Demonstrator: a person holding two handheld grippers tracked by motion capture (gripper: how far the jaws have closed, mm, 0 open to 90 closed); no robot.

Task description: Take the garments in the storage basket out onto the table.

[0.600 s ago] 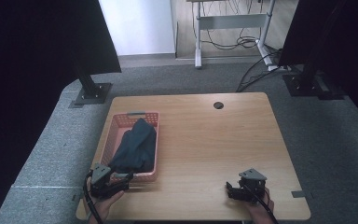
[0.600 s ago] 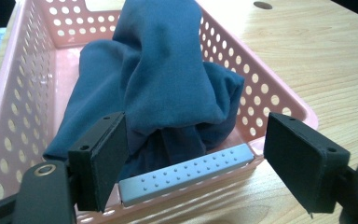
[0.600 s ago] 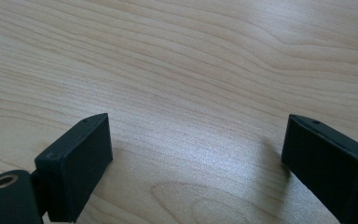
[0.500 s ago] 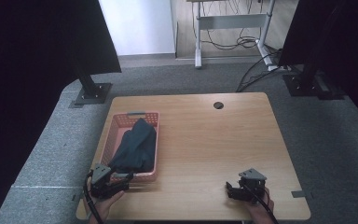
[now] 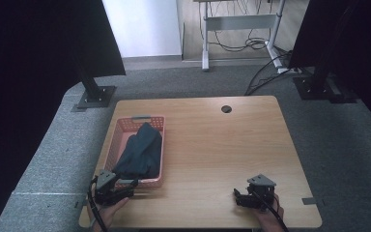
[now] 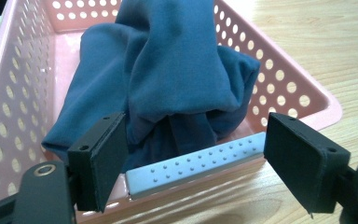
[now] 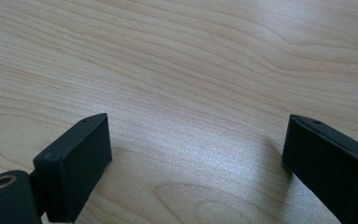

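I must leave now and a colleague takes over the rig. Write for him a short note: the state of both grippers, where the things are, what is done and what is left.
Left hand-held gripper: open, at the near end of the pink basket, jaws on either side of its rim, holding nothing.
Right hand-held gripper: open, empty, low over the bare wooden table at its near right.
Things: the dark blue cloth lies bunched inside the basket, at the table's left.
Done: nothing grasped yet.
Left: probably to take the cloth or the basket; the left gripper is closest.
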